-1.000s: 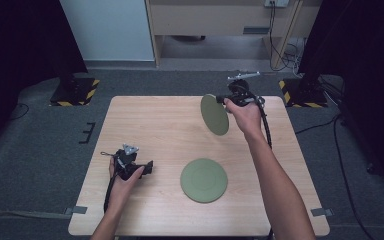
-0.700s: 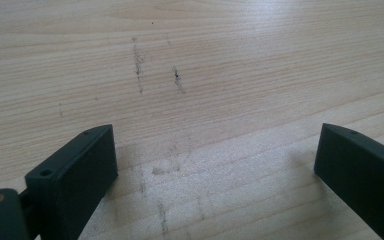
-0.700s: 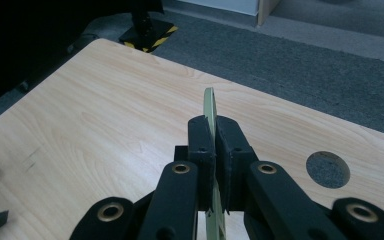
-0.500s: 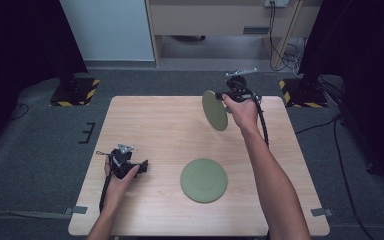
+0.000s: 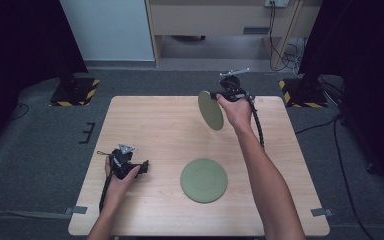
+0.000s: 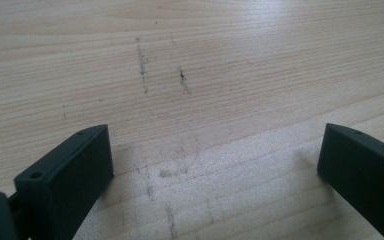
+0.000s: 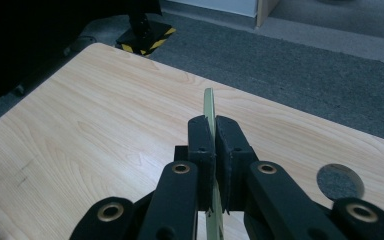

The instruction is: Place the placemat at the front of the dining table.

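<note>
Since a second ago the right gripper has carried its green plate a little farther toward the far edge of the desk, and the left gripper has drifted slightly nearer the person's side of the desk. From the high view, the held plate hangs on edge, tilted, above the far right part of the desk, with the right hand just behind it and the cable trailing back along the forearm. In the right gripper view the two black jaws of the right gripper are pressed onto the thin rim of the green plate, one on each face, so the plate stands edge-on between them, clear of the wood below. A second green plate lies flat on the near middle of the desk, well apart from the held one and between the two forearms. The left hand rests low on the near left part of the desk, its gripper pointing toward the flat plate but some way short of it. In the left gripper view the jaws of the left gripper stand wide apart with bare, lightly scuffed wood of the desk between them and nothing held.
</note>
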Demonstrator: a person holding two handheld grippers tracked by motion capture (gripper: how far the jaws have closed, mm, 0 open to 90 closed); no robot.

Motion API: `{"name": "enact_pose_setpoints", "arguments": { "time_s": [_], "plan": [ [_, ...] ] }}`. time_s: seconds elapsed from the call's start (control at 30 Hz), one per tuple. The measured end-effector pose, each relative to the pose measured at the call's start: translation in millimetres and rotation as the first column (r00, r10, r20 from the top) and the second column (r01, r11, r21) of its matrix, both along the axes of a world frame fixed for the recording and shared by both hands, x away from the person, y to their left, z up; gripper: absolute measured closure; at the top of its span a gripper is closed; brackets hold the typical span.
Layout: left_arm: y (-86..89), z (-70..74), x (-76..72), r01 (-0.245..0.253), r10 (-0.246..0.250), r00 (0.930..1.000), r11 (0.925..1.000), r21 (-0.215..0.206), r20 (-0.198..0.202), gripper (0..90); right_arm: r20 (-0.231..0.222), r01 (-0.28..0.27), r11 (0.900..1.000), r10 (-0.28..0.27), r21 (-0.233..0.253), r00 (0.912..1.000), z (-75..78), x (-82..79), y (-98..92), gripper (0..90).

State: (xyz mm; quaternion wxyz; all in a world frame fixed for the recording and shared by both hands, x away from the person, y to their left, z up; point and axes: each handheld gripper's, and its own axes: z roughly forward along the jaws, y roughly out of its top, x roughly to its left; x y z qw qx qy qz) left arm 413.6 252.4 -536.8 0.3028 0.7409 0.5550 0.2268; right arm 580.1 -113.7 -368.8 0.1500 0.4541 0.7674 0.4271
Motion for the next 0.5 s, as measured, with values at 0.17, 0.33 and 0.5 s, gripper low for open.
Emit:
{"name": "enact_pose_setpoints", "arguments": {
  "time_s": [0.17,0.33,0.5],
  "plan": [
    [0.0,0.0,0.0,0.0,0.0,1.0,1.0,0.0,0.0,0.5,0.005,-0.012,1.0,0.012,0.007,0.9999,-1.5,0.8,14.0,86.4],
    [0.0,0.0,0.0,0.0,0.0,1.0,1.0,0.0,0.0,0.5,0.001,-0.022,1.0,0.022,0.012,0.9998,-5.8,1.9,27.1,86.4],
    [-0.2,0.1,0.0,-0.001,0.001,1.0,1.0,0.001,0.0,0.4,-0.005,-0.025,1.0,0.025,0.005,0.9997,-13.6,1.2,35.7,86.4]
  ]
}}
